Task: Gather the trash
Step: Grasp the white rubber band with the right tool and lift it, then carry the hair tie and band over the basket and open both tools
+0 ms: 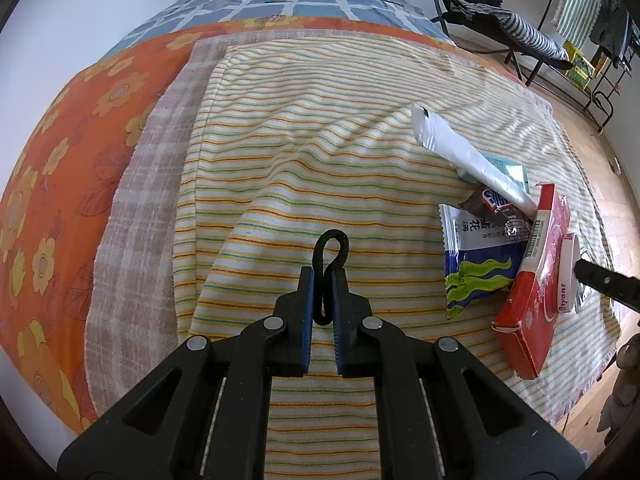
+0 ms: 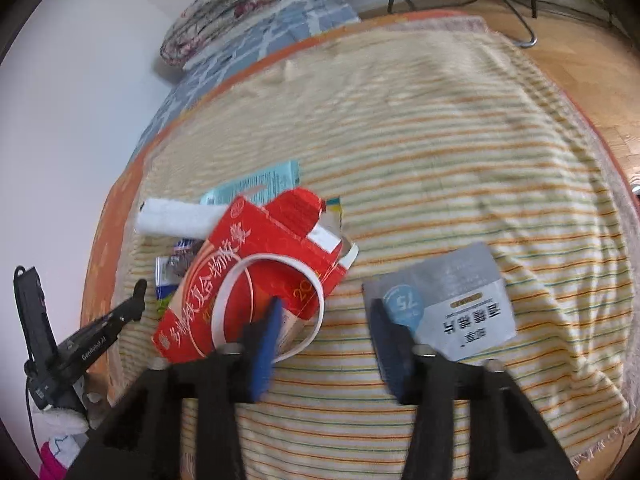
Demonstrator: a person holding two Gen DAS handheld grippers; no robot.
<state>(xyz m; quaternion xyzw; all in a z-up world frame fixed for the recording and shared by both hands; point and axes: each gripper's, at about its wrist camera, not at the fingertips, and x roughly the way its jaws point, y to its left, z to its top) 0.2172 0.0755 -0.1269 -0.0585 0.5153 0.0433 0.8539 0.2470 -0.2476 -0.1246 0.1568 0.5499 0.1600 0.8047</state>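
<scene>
My left gripper (image 1: 323, 276) is shut on a black hair tie (image 1: 329, 258), held above the striped blanket (image 1: 320, 140). To its right lies a trash pile: a red carton (image 1: 532, 300) with a white ring (image 1: 568, 272) on it, a white wrapper (image 1: 468, 152), a blue-green packet (image 1: 476, 264) and a small dark wrapper (image 1: 496, 204). My right gripper (image 2: 324, 320) is open just above the blanket. Its left finger is at the white ring (image 2: 272, 300) on the red carton (image 2: 248, 272). A grey-white packet (image 2: 452, 300) lies by its right finger. The left gripper shows at far left in the right wrist view (image 2: 136, 296).
The blanket covers a bed with an orange flowered sheet (image 1: 80, 140) and a blue checked cover (image 1: 280, 0). A folded quilt (image 2: 228, 8) lies at the head. A folding chair (image 1: 500, 20) and a rack (image 1: 592, 60) stand on the wooden floor (image 2: 580, 60) to the right.
</scene>
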